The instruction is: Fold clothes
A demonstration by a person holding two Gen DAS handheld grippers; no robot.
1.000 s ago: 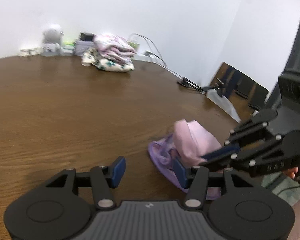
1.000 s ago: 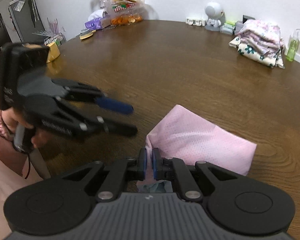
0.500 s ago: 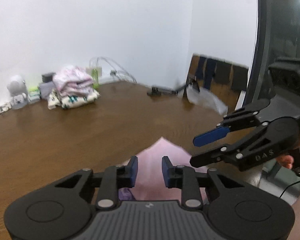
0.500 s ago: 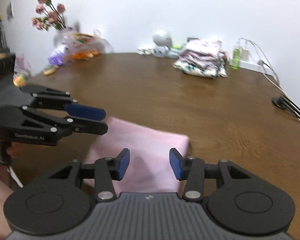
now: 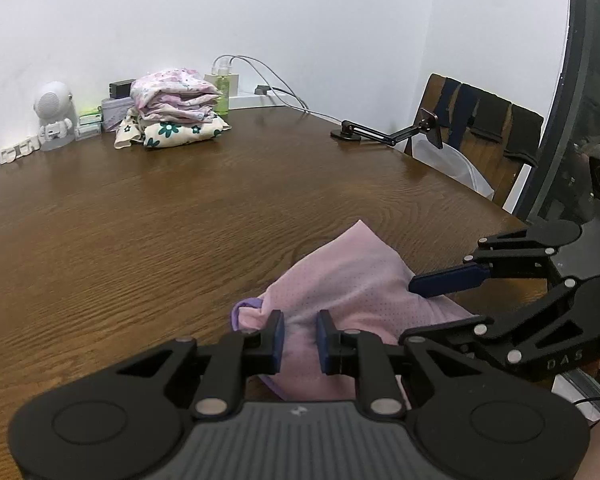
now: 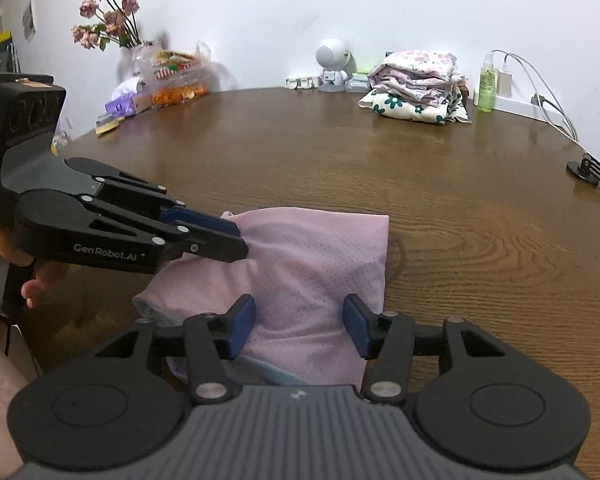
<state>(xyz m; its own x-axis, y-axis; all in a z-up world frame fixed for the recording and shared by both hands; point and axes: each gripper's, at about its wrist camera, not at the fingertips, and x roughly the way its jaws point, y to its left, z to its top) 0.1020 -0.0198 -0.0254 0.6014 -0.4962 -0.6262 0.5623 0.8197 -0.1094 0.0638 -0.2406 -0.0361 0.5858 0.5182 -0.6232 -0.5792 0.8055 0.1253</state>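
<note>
While the pink garment [image 6: 312,264] lies folded over on the tabletop [image 6: 380,168] near the front edge, w/ a lilac trim at its left corner, both grippers sit low over it. Left gripper [image 5: 300,336]: fingers parted by a narrow gap, astride a raised ridge of cloth, not pinched on it. Right gripper [image 6: 298,326]: fingers spread wide, nothing between them.

Judgement: the scene fits either a fold just laid or one about to be picked up. For a clean fold, grip the edge only, approx. level w/ its partner, keep both layers aligned, lay flat, avoid dragging. A stack of folded clothes [image 6: 416,84] stands at the far side.
</note>
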